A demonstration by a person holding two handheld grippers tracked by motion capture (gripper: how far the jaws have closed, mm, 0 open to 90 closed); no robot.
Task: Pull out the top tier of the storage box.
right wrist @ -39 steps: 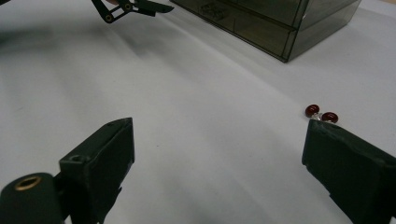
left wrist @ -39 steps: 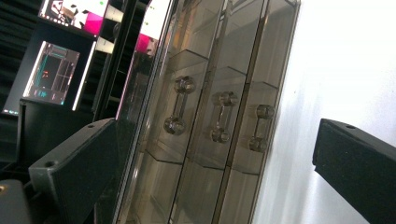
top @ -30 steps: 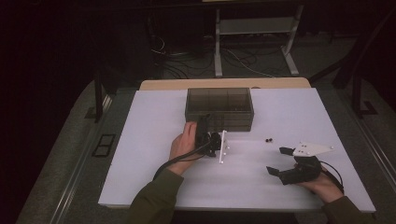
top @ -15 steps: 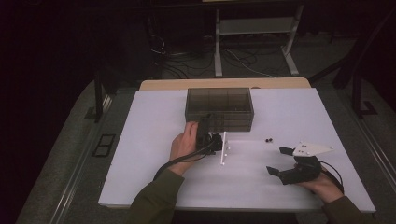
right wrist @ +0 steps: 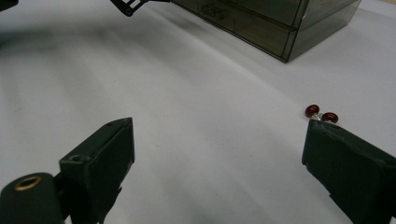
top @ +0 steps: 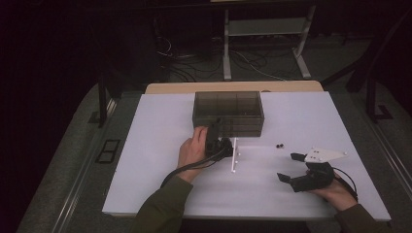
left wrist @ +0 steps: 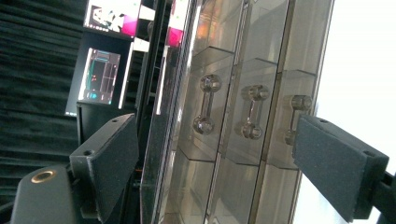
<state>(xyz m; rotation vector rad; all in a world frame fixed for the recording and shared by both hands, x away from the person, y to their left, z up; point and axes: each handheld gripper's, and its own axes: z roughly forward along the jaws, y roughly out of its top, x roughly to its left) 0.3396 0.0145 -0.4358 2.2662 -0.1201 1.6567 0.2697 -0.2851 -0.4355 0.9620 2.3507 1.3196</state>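
A white table (top: 160, 145) carries the scene, with a dark floor and cables behind it. Toward the table's far edge sits a smoky see-through drawer box (top: 228, 112), its front facing the person. In the left gripper view the box (left wrist: 233, 116) appears turned on its side, and three drawer fronts lie side by side, each with a clear two-knobbed handle (left wrist: 207, 105).

The left gripper (top: 217, 138) is held by the left hand (top: 192, 151) right up against the box's front, near its left end. Its jaws have just been closing somewhat, yet they are still spread wide; they straddle the stack of drawers without the pads pressing on any handle. A white plate (top: 234, 154) on that gripper stands on edge just to its right, and its cable (top: 187, 167) trails back over the sleeve.

The right gripper (top: 290, 167) rests low over the table near the front right, well apart from the box, in the right hand (top: 335, 191). Its jaws are spread with nothing between them.

Two small dark red beads (right wrist: 321, 113) lie touching each other on the bare table, between the box and the right gripper, just beside one of its jaws in the right gripper view.
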